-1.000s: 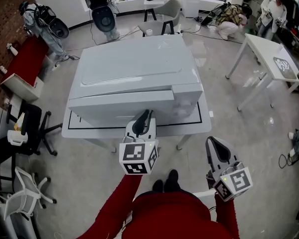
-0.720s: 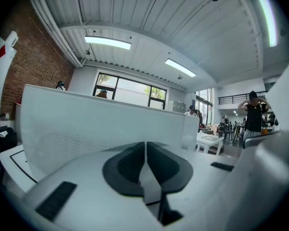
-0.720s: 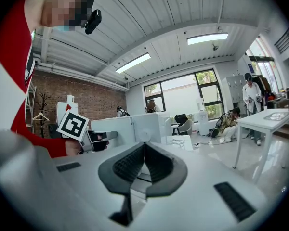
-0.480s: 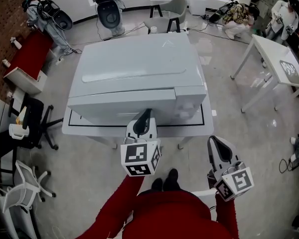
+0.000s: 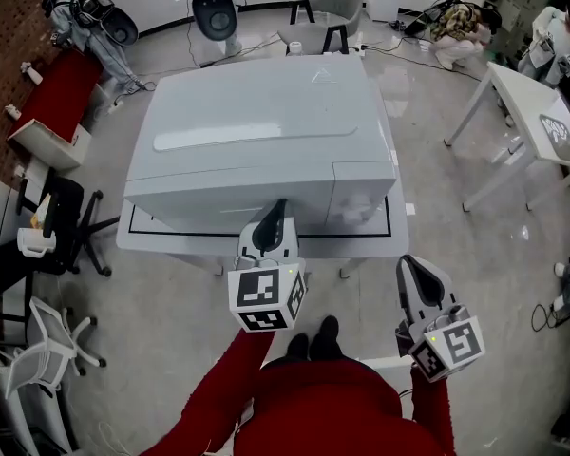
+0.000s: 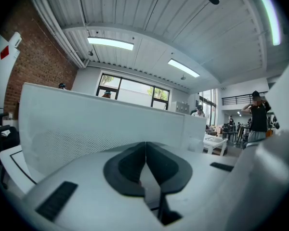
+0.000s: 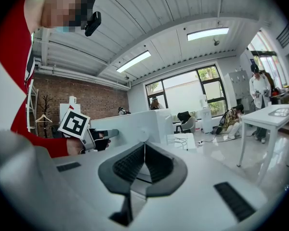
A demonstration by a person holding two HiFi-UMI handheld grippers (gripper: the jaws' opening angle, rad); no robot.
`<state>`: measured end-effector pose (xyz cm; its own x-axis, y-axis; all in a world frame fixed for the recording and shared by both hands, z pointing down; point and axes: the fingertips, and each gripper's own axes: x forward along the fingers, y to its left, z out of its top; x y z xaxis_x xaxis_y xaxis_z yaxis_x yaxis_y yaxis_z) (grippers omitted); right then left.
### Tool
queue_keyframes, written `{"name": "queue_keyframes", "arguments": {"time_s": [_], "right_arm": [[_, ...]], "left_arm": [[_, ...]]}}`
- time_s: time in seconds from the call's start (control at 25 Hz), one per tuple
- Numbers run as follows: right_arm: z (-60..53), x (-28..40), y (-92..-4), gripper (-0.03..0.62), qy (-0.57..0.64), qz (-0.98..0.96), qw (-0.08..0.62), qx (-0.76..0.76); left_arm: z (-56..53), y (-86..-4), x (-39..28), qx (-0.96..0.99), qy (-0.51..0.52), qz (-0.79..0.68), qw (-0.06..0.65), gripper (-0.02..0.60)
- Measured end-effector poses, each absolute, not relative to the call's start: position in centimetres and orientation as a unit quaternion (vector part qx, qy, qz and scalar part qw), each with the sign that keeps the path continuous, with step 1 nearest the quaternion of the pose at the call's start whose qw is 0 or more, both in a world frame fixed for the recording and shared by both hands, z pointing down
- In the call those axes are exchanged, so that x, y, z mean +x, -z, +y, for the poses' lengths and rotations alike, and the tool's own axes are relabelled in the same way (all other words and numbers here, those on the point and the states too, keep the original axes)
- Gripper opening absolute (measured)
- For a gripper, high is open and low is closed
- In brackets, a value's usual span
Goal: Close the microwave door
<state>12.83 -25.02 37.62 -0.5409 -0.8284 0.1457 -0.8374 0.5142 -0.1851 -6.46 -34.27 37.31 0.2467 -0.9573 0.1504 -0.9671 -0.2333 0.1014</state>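
A large white microwave [image 5: 256,131] stands on a white table [image 5: 366,239]. Its door [image 5: 223,209] faces me and looks flush with the control panel [image 5: 361,193]. My left gripper [image 5: 278,207] points at the door's lower front, close to it or touching it. Its jaws have closed to a thin line with nothing between them. In the left gripper view the perforated door [image 6: 86,126] fills the space just beyond the left gripper [image 6: 145,146]. My right gripper [image 5: 406,266] hangs shut and empty off the table's front right. The right gripper view shows the right gripper [image 7: 144,146], the microwave [image 7: 144,121] and the left gripper [image 7: 116,133].
Black and white office chairs [image 5: 52,231] stand at the left. A white side table [image 5: 541,126] is at the right. A red bench [image 5: 57,103] lies at the far left, with chairs and people at the back. My feet [image 5: 313,335] are just before the table.
The left gripper's jaws have narrowed to shut while it stays at the door front. The head view has tilted slightly. The right gripper has not moved.
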Motion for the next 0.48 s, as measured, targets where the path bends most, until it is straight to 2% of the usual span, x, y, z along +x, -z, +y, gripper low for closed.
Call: {"name": "queue_keyframes", "arguments": {"time_s": [0.36, 0.48], "right_arm": [[-25.0, 12.8, -37.3, 0.015, -0.109, -0.876, 0.009, 0.47], [-25.0, 12.9, -36.6, 0.015, -0.098, -0.878, 0.004, 0.468]], "left_arm": [[-34.2, -36.9, -6.2, 0.812, -0.013, -0.575, 0.101, 0.012], [-32.7, -34.3, -5.4, 0.854, 0.015, -0.515, 0.07, 0.012]]}}
